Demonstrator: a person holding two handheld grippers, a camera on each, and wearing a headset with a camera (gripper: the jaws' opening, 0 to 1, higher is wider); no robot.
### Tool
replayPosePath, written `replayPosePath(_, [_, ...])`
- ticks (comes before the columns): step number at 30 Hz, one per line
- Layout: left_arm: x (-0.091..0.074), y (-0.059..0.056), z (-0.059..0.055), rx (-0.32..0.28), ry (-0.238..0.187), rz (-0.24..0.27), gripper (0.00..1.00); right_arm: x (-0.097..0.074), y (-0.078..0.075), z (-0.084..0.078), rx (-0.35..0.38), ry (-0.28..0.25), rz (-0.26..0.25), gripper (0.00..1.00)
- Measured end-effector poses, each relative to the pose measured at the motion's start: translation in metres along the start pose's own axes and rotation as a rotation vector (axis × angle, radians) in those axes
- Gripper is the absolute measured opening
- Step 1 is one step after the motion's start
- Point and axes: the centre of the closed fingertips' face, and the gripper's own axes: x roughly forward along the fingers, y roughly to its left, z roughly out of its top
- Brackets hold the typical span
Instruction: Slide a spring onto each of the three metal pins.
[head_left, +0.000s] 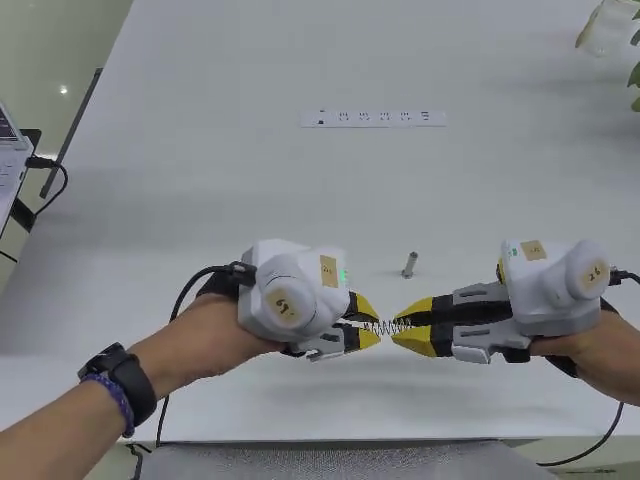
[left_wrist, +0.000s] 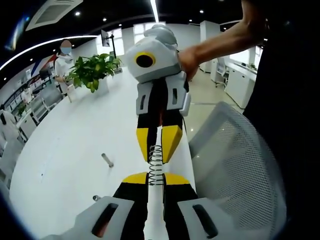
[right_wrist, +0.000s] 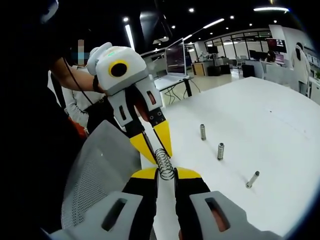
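Observation:
A small steel spring (head_left: 386, 325) hangs level between my two grippers above the table's near edge. My left gripper (head_left: 366, 323) is shut on its left end, and my right gripper (head_left: 397, 334) is shut on its right end. In the left gripper view the spring (left_wrist: 156, 164) runs from my own yellow tips (left_wrist: 156, 179) up into the opposite jaws. In the right gripper view the spring (right_wrist: 164, 162) meets my tips (right_wrist: 165, 173). Three metal pins stand on the table: one bare (right_wrist: 202, 131), one that looks coiled (right_wrist: 220, 150), and one leaning (right_wrist: 252, 179). One pin (head_left: 409, 264) stands just beyond the grippers.
A white power strip (head_left: 373, 118) lies mid-table, far beyond the pin. A laptop edge and black cable (head_left: 45, 165) sit off the table's left side. A mesh chair back (left_wrist: 235, 165) is below the grippers, and a plant (left_wrist: 92, 70) stands at the table's far end.

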Motion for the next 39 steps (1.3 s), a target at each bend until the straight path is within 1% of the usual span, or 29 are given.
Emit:
replayPosePath(7, [0.001,0.0,-0.002,0.012,0.012,-0.005,0.02,0.001,0.003,0.002,-0.001,-0.007,0.012,0.09])
replayPosePath(15, [0.005,0.0,-0.003,0.012,0.018,-0.007,0.02,0.001,0.002,0.002,0.003,-0.003,0.006,0.08])
replayPosePath(20, [0.006,0.001,-0.001,0.013,0.013,-0.002,0.02,-0.002,0.002,0.007,-0.014,0.012,-0.004,0.08])
replayPosePath(23, [0.008,0.003,0.002,0.01,-0.001,0.004,0.02,-0.005,0.001,0.012,-0.04,0.03,-0.014,0.08])
replayPosePath(26, [0.01,0.007,0.008,0.001,-0.025,0.016,0.02,-0.009,0.0,0.019,-0.073,0.057,-0.028,0.08])
replayPosePath(27, [0.011,0.008,0.011,-0.004,-0.037,0.019,0.02,-0.011,0.001,0.022,-0.09,0.069,-0.032,0.08])
replayPosePath(31, [0.012,0.013,0.022,-0.027,-0.085,0.032,0.02,-0.017,0.001,0.032,-0.127,0.087,-0.04,0.08])
replayPosePath(32, [0.012,0.015,0.025,-0.039,-0.102,0.034,0.02,-0.019,0.001,0.035,-0.137,0.093,-0.043,0.08])
replayPosePath(33, [0.012,0.016,0.026,-0.042,-0.106,0.035,0.02,-0.02,0.001,0.036,-0.14,0.095,-0.044,0.08])
replayPosePath(34, [0.012,0.017,0.029,-0.047,-0.118,0.04,0.02,-0.021,-0.001,0.036,-0.158,0.11,-0.05,0.08])
replayPosePath(39, [0.014,0.018,0.035,-0.046,-0.136,0.042,0.02,-0.024,0.0,0.039,-0.199,0.148,-0.045,0.08])
